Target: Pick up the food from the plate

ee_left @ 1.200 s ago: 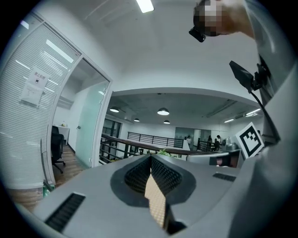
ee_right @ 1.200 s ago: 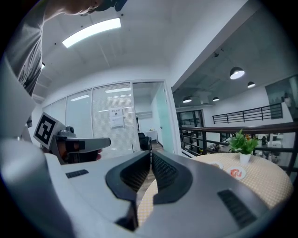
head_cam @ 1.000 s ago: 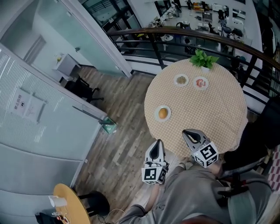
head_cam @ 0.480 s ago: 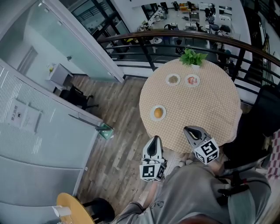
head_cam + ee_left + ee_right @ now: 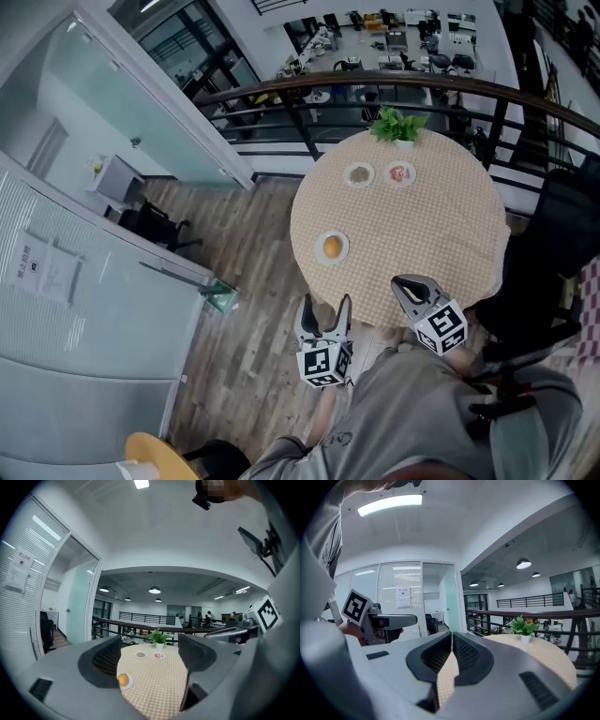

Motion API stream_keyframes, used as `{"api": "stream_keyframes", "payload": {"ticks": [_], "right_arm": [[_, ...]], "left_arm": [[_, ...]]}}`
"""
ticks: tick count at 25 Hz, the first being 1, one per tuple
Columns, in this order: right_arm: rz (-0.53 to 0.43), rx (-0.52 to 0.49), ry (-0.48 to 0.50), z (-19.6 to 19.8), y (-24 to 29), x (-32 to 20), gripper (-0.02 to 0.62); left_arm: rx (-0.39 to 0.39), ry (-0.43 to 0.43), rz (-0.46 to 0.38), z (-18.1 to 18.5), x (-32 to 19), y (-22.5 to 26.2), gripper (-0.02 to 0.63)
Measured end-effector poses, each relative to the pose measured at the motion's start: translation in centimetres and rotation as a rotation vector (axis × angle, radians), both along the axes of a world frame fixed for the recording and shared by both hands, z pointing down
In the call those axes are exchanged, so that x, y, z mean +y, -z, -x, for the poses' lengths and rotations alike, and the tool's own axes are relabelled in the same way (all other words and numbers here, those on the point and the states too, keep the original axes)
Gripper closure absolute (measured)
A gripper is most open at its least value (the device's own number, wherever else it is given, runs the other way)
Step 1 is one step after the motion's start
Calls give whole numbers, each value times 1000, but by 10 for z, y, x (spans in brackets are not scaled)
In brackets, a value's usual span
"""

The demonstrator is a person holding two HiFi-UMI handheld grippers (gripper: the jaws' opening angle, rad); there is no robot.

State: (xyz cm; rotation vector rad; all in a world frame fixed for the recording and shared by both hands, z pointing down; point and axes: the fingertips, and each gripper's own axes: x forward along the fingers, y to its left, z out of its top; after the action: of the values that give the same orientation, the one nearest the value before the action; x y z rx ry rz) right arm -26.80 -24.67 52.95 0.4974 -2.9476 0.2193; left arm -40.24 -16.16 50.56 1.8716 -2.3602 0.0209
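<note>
While the round checked table (image 5: 412, 225) fills the middle of the head view, nothing on it has been lifted yet. Both tools wait at the table's near edge. The left gripper (image 5: 325, 306) hangs just off that edge, over the wooden floor (image 5: 253, 309). Its jaws have just been opening and now stand wide apart, with nothing between them. The right gripper (image 5: 403, 285) sits over the table's near rim, jaws pressed together and empty.

Further in, near the table's left edge, lies a small white plate (image 5: 320, 253) carrying the food (image 5: 332, 247), a round orange piece, untouched. Two more plates (image 5: 359, 174) (image 5: 400, 173) sit side by side toward the table's far edge, just before a potted plant (image 5: 397, 125).

So the job looks barely begun: the reach, the closing on the food and the lift all remain.

As for writing, a paper notice (image 5: 42, 270) hangs well left of the table, its print too small to read. The grippers' cubes show only square black-and-white markers, and no brand is visible.
</note>
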Motion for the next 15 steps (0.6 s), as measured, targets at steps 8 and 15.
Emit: {"api": "stream_keyframes", "payload": {"ticks": [8, 15], "right_arm": [[12, 28, -58, -14, -10, -3, 572], [18, 50, -117, -32, -14, -6, 572]], "left_arm": [[-8, -41, 36, 9, -8, -15, 235], [-10, -57, 90, 22, -19, -34, 235]]}}
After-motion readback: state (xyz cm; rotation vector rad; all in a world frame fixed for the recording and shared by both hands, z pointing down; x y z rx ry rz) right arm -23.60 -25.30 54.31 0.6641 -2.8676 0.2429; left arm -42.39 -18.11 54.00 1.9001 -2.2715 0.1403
